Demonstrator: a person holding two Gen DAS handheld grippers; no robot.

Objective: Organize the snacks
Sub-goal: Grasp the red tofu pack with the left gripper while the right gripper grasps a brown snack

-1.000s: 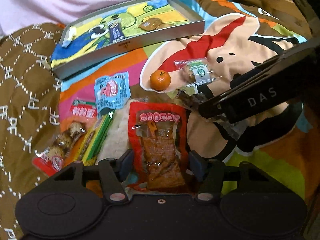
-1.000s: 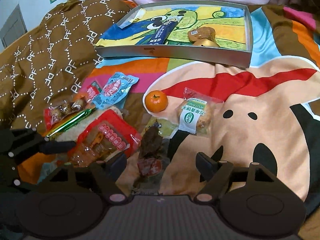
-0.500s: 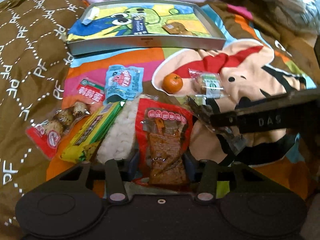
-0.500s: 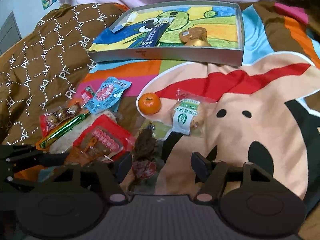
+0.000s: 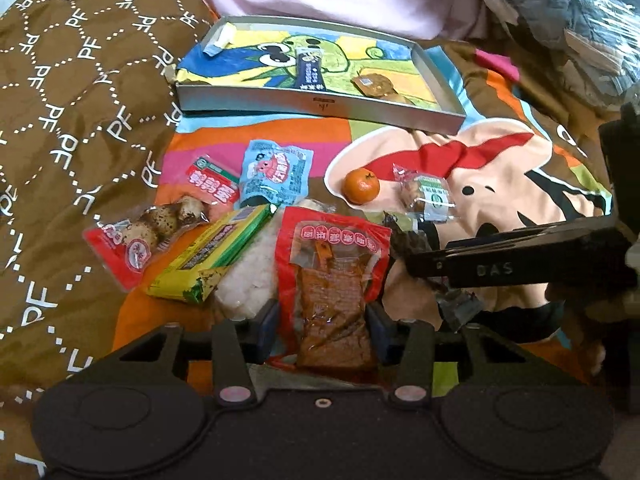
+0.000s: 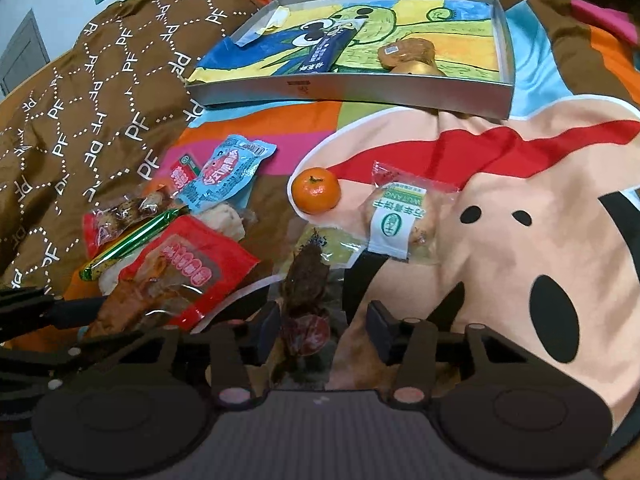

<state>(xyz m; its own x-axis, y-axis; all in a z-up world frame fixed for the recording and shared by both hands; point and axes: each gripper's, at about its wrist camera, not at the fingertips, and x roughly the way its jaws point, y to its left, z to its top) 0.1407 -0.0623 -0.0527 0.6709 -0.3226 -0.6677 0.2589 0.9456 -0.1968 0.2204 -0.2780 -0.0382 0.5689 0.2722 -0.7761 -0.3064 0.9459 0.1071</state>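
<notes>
My left gripper (image 5: 322, 322) is shut on the near end of a red packet of brown dried snack (image 5: 332, 264), its pads pressing both sides. My right gripper (image 6: 324, 330) straddles a clear packet of dark dried snack with a red label (image 6: 306, 280). Its jaws are closing, and a gap still shows at the right pad. The right gripper (image 5: 520, 268) shows side-on in the left wrist view. A grey tray (image 5: 320, 102) with a cartoon lining lies at the back, holding a dark blue bar (image 5: 310, 68) and a brown pastry (image 5: 376, 84).
Loose on the bright blanket lie a mandarin (image 6: 316, 196), a green-labelled pastry pack (image 6: 400, 220), a blue packet (image 5: 276, 174), a red-and-green packet (image 5: 212, 184), a packet of speckled eggs (image 5: 140, 236), a yellow-green packet (image 5: 216, 256) and a white rice cake (image 5: 250, 280). A brown quilt (image 5: 80, 100) lies left.
The left jaws closed onto the red packet and the left gripper rolled and shifted. The right jaws narrowed around the dark packet while that gripper stayed in place.
</notes>
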